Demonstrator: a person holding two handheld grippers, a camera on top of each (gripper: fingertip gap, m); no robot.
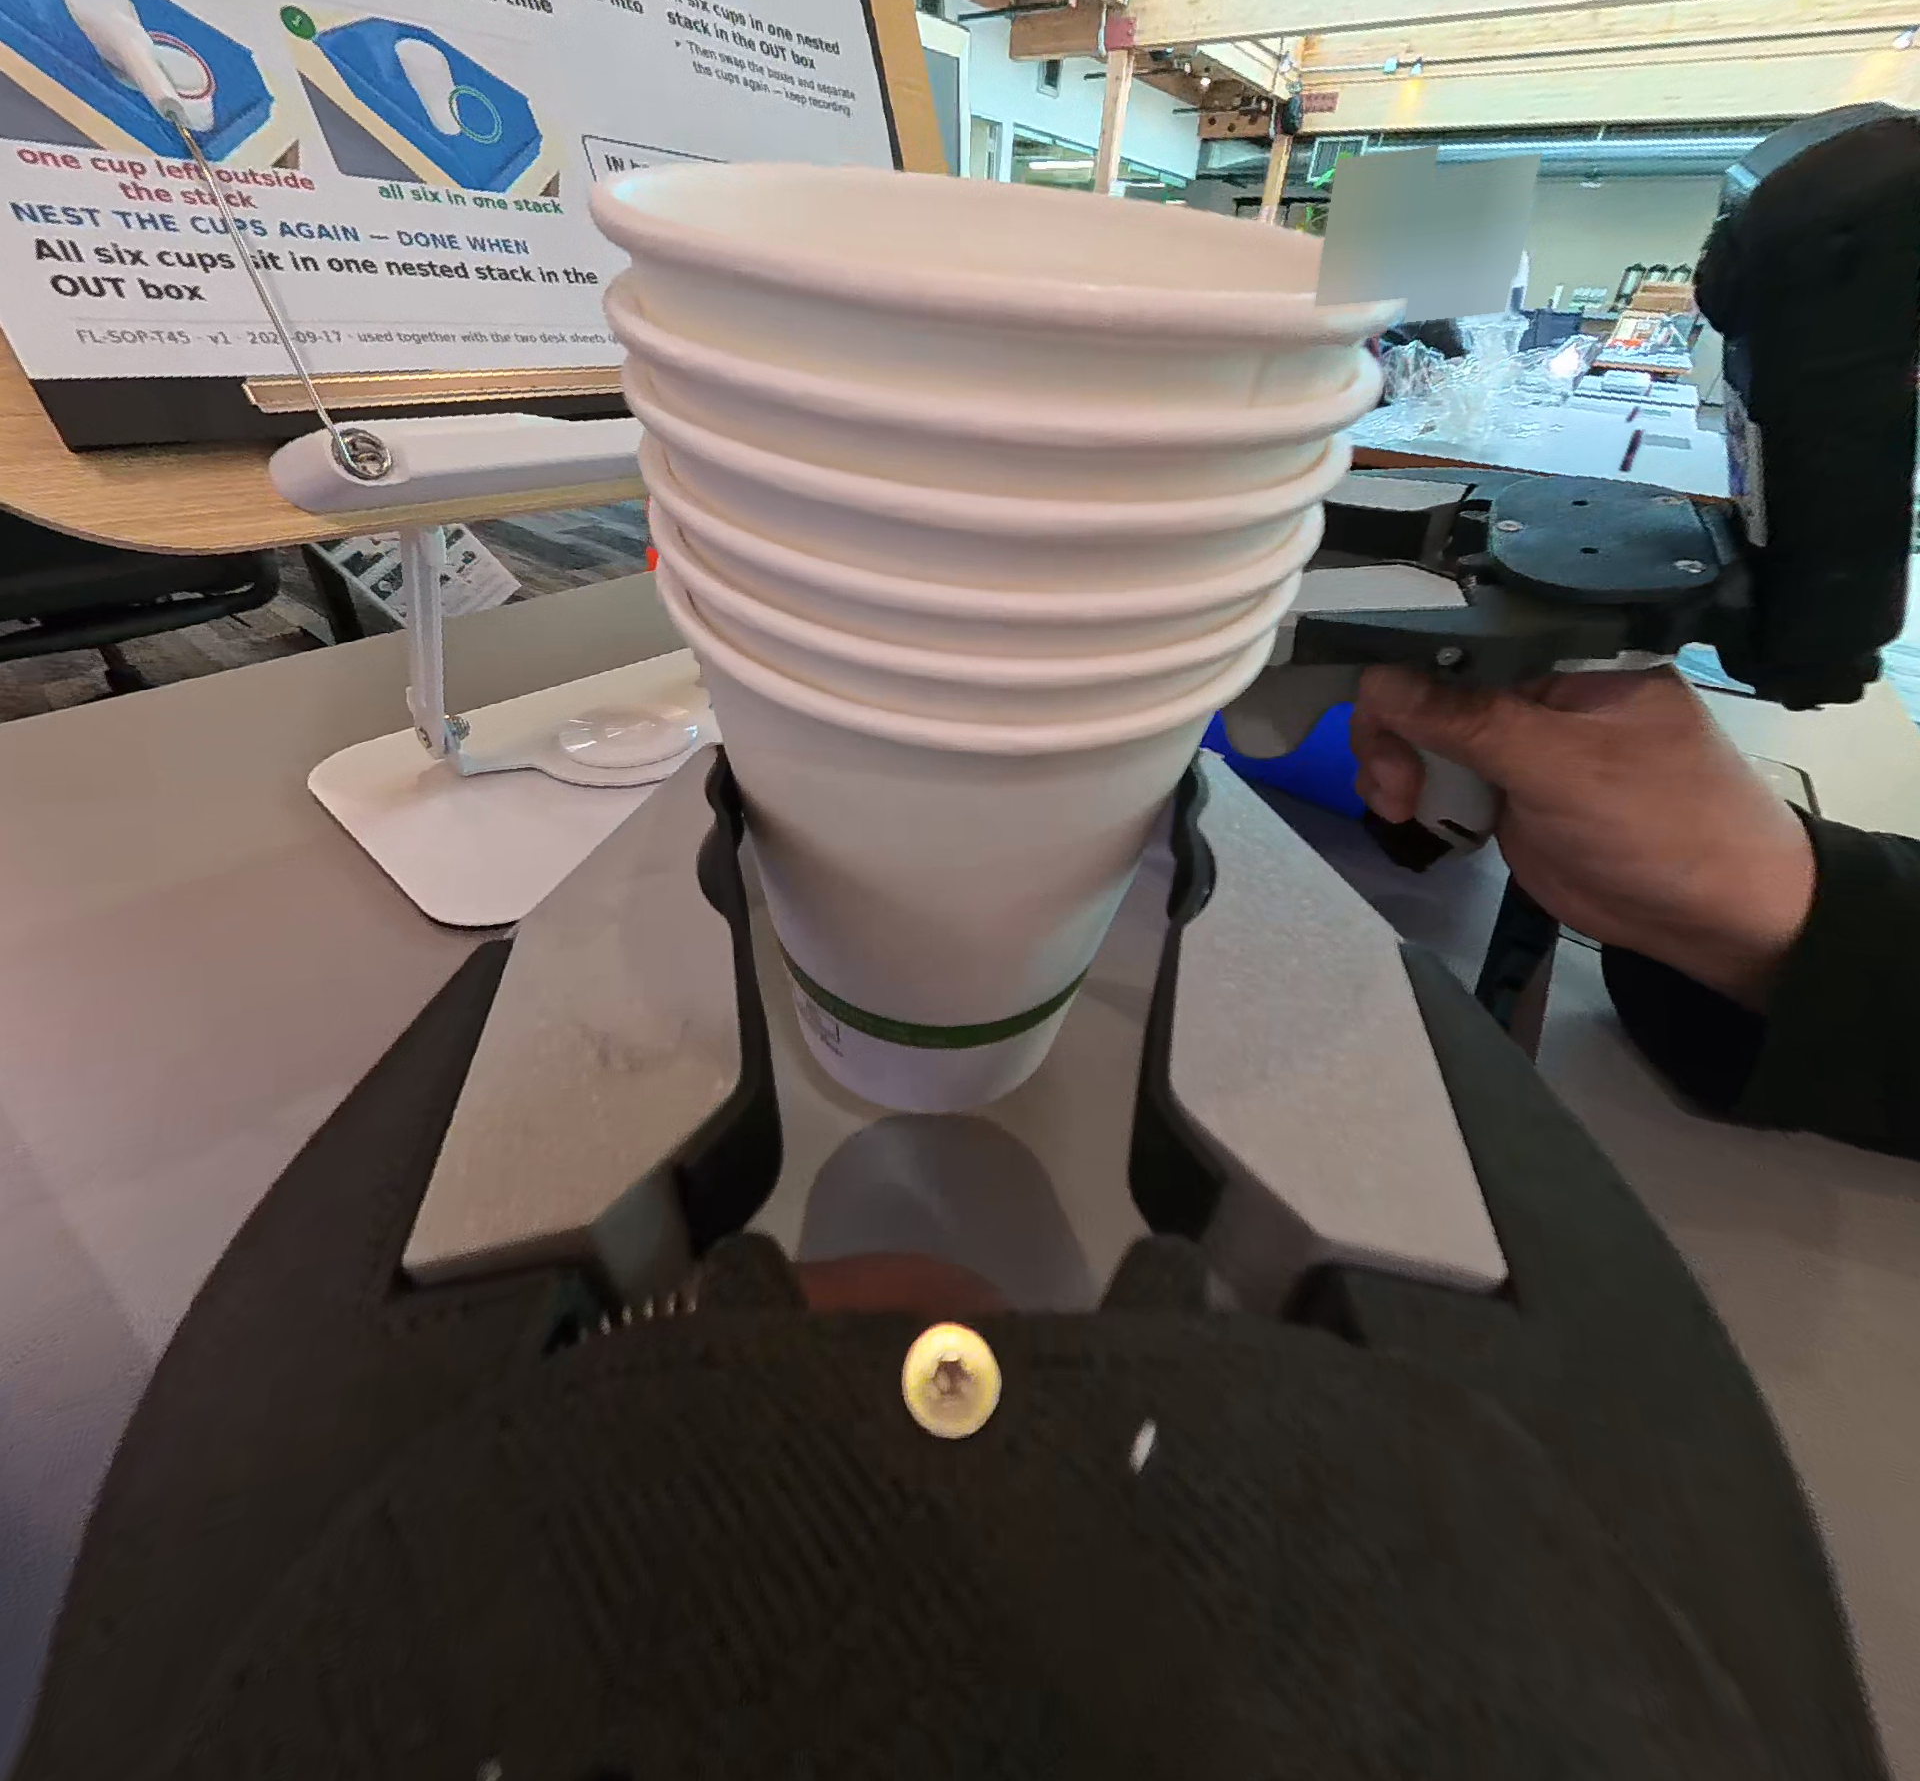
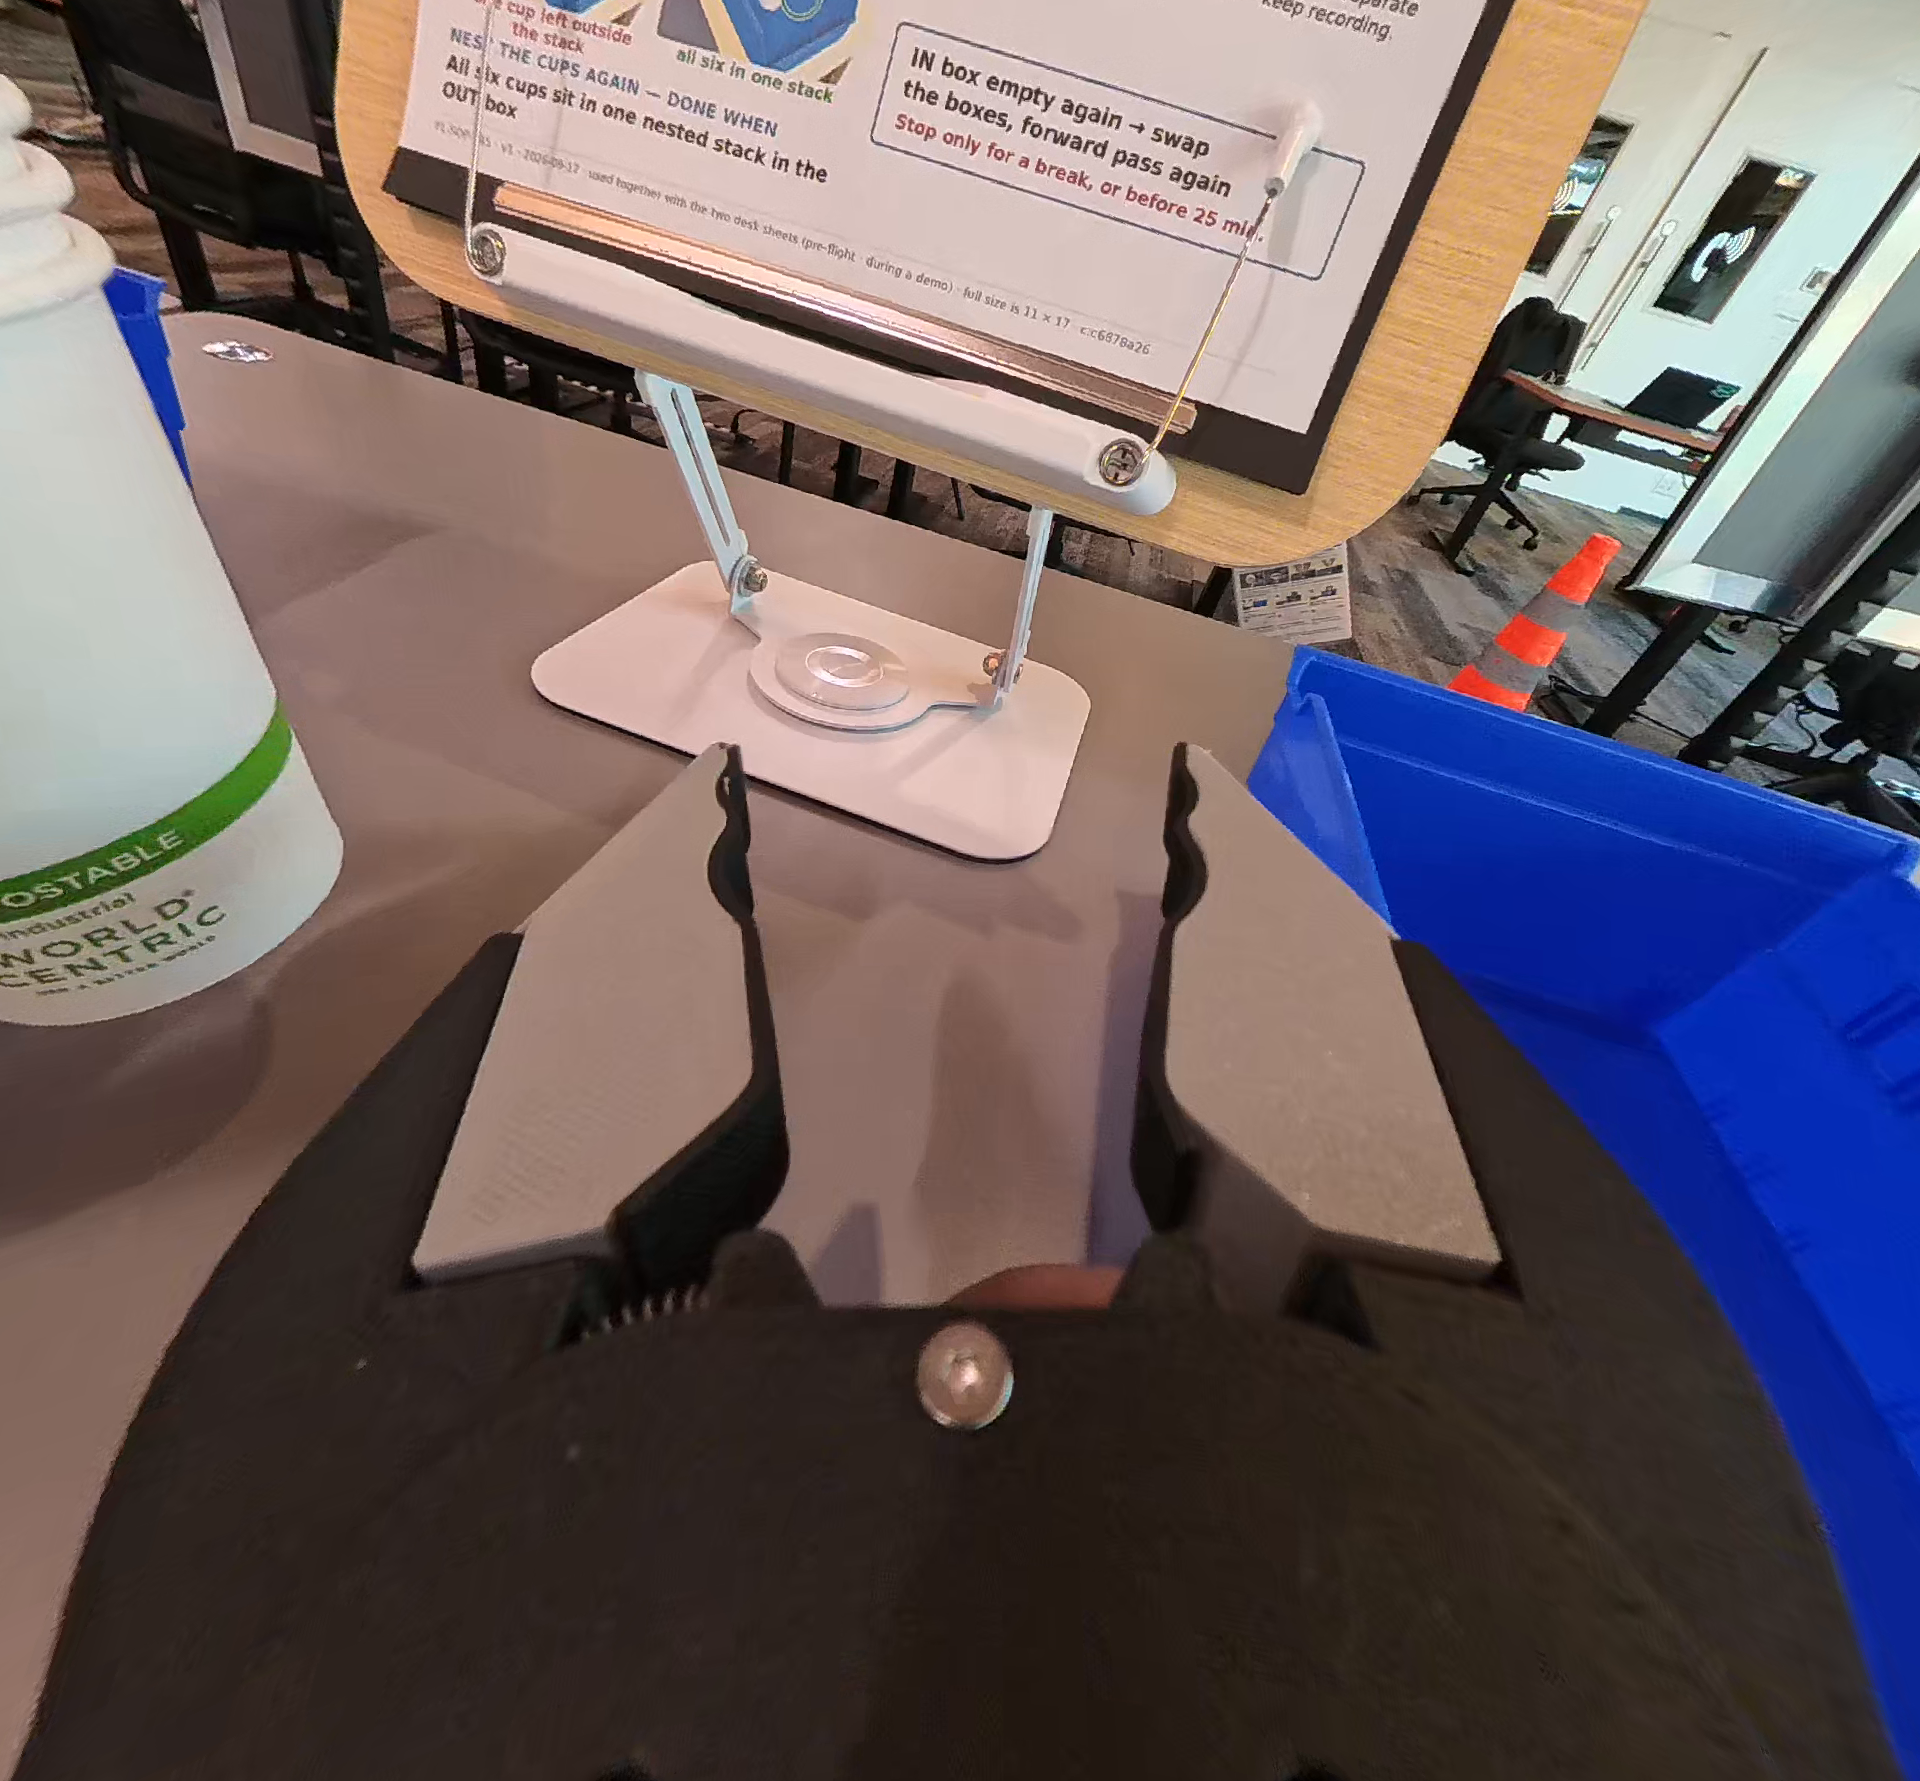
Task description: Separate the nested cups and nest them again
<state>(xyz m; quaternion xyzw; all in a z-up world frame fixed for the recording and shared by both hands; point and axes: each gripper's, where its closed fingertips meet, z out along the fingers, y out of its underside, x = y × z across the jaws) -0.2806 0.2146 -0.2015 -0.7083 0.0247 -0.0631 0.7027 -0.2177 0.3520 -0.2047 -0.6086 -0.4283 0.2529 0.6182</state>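
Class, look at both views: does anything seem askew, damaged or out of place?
Only slightly: the top cup sits tilted in the stack, its rim not parallel to the rims below. Nothing looks spilled or damaged.

Each hand-held gripper (image 1: 956,796) (image 2: 951,796) has grey fingers, a black textured body and one central screw.

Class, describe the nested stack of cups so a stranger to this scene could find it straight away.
Start at the grey table, in front of the tilted document stand. The stack of white paper cups stands between the left gripper's fingers. Nothing else here shows stacked rolled rims above a green band near the base.
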